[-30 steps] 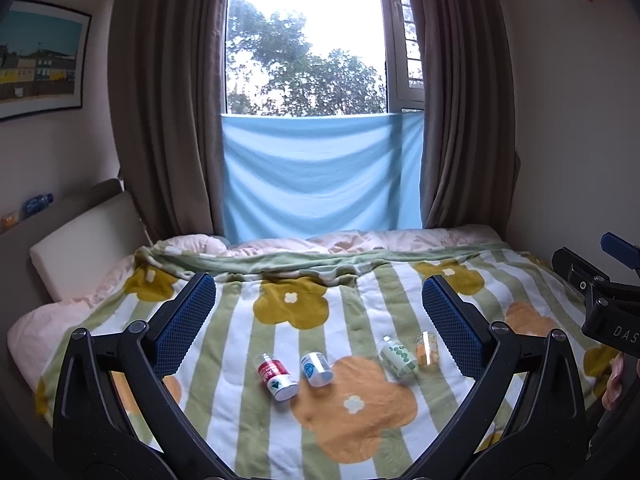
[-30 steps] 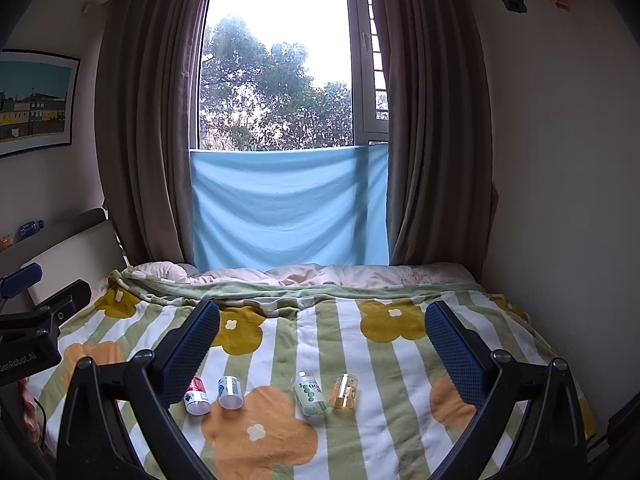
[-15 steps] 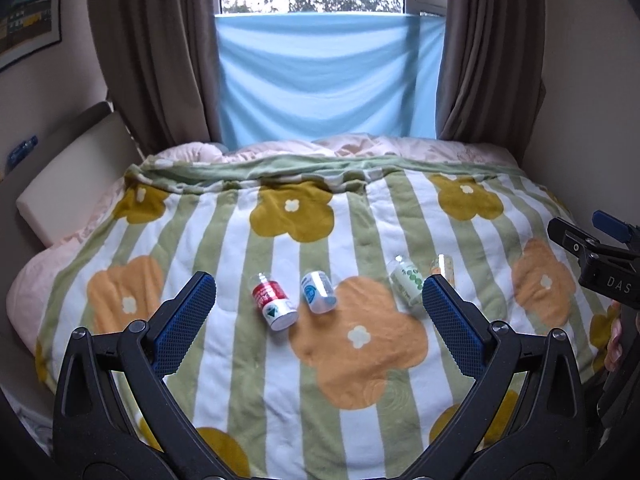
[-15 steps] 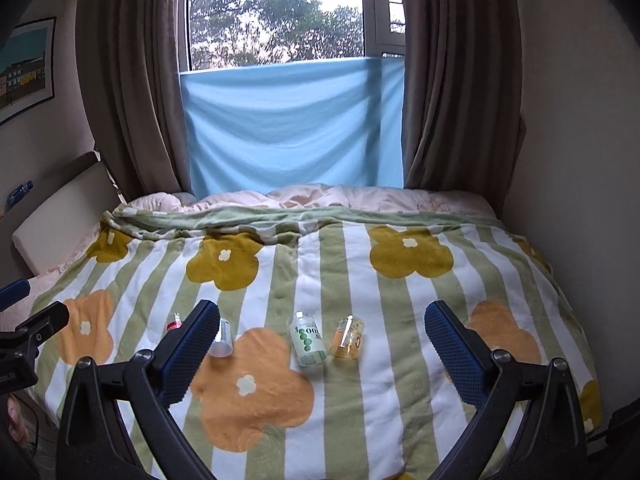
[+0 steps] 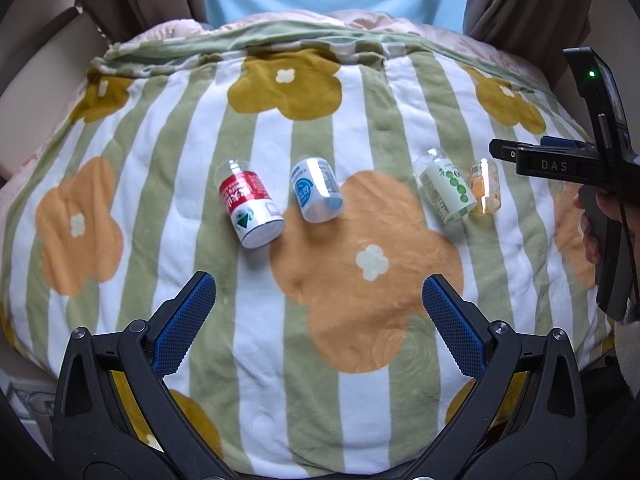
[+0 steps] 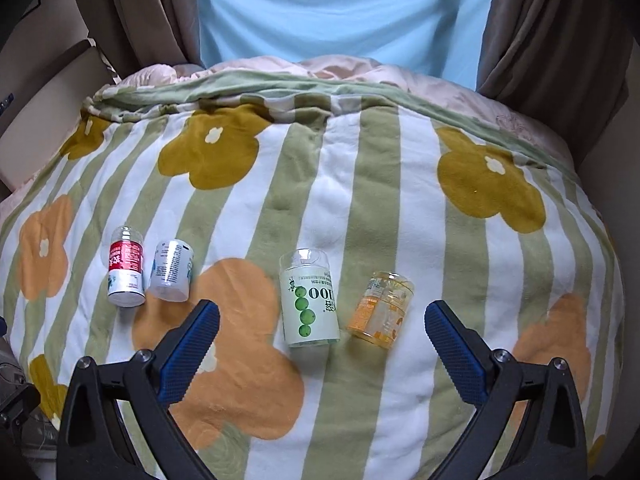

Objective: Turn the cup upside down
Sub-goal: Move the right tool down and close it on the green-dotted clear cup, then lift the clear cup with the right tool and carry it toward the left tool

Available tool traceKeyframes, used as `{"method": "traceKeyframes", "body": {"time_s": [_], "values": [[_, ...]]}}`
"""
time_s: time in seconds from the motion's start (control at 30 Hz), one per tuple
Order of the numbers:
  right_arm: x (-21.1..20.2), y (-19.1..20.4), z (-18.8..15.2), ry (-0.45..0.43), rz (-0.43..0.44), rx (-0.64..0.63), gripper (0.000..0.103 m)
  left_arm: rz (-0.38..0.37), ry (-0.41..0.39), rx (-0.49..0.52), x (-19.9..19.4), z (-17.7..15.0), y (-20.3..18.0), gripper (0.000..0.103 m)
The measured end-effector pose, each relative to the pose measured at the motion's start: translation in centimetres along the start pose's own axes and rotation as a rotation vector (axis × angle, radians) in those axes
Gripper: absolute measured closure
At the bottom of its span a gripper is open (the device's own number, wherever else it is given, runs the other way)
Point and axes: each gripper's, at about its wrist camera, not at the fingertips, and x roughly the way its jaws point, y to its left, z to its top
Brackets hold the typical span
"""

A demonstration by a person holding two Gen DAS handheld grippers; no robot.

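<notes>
Several small plastic cups lie on their sides in a row on the flowered bed blanket point(image 5: 360, 128): a red-labelled cup point(image 5: 250, 210), a blue-labelled cup point(image 5: 316, 196), a green-labelled cup point(image 5: 446, 188) and an orange cup point(image 5: 485, 192). In the right wrist view they show as the red cup point(image 6: 126, 268), the blue cup point(image 6: 171, 271), the green cup point(image 6: 308, 300) and the orange cup point(image 6: 380, 306). My left gripper point(image 5: 319, 320) is open and empty, short of the red and blue cups. My right gripper point(image 6: 322, 346) is open and empty, just short of the green and orange cups.
The right hand-held gripper's body point(image 5: 580, 160) shows at the right edge of the left wrist view. Brown curtains point(image 6: 552, 28) and a blue cloth point(image 6: 340, 12) hang behind the bed. A headboard and pillow point(image 5: 44, 52) lie to the left.
Both grippers have tilted down and moved closer to the bed, so the cups now appear larger and nearer. The cups have not moved. Both grippers stay open.
</notes>
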Motion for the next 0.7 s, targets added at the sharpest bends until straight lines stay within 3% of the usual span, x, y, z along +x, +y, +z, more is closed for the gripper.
{"method": "traceKeyframes", "body": {"time_s": [0.23, 0.37, 0.5, 0.6, 0.7], "values": [[11.6, 1.2, 2.0, 0.152, 0.035, -0.092, 0.002, 0.021, 0.073, -0.081, 4.4, -2.7, 1.3, 0.000], [16.4, 2.2, 2.2, 0.257, 0.043, -0.150, 0.022, 0.026, 0.110, -0.105, 5.3, -4.5, 1.9, 0.000], [18.8, 2.7, 1.9, 0.310, 0.044, -0.171, 0.030, 0.028, 0.130, -0.118, 5.6, -5.4, 2.5, 0.000], [19.5, 2.8, 1.8, 0.322, 0.033, -0.189, 0.045, 0.027, 0.133, -0.137, 5.6, -5.5, 3.1, 0.000], [19.4, 2.7, 2.1, 0.319, 0.044, -0.187, 0.045, 0.024, 0.129, -0.153, 5.3, -5.5, 3.6, 0.000]]}}
